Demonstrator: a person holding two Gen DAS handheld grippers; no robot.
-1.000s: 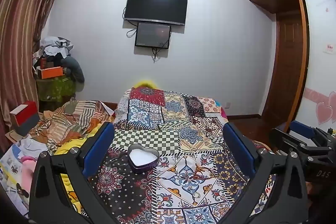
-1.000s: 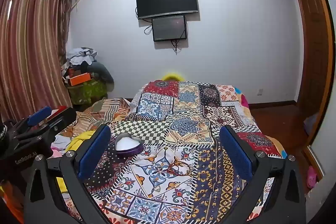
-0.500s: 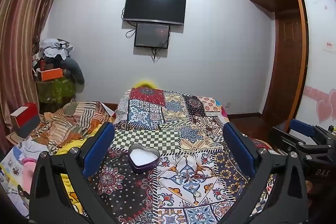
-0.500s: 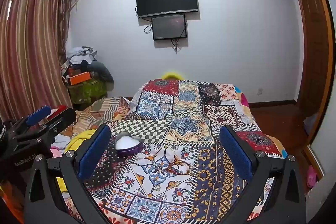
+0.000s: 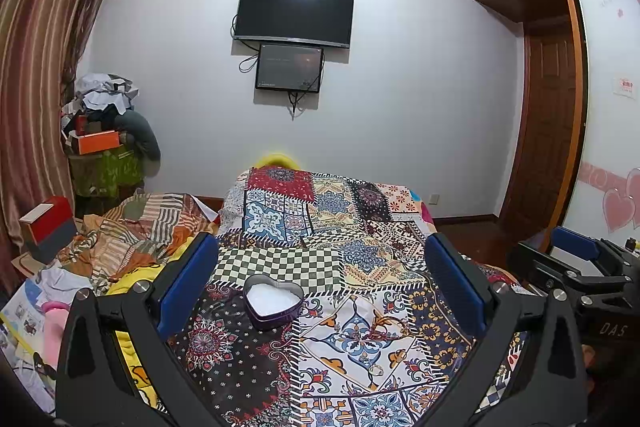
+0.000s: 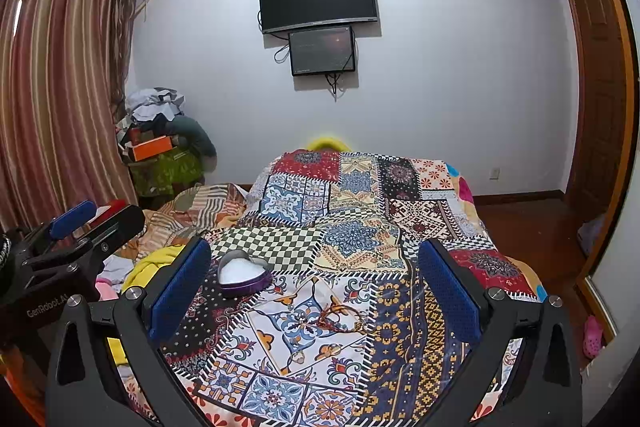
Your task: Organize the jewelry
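Left wrist view: both grippers' jaws gape empty above heart-shaped tin (image 5: 273,301).

Patchwork bedspread (image 5: 340,259): broad flat surface, open to approach from above and from the near edge.
Heart-shaped tin (image 5: 273,301): lone upright obstacle, centre-left, open ground all round it.
Bracelet (image 6: 340,317) and ring (image 5: 376,370): low, lying nearer and right of the tin, well apart from it.
Heaped bedding (image 5: 132,235): crowds the left margin.
Both grippers: jaws spread wide, nothing between them.
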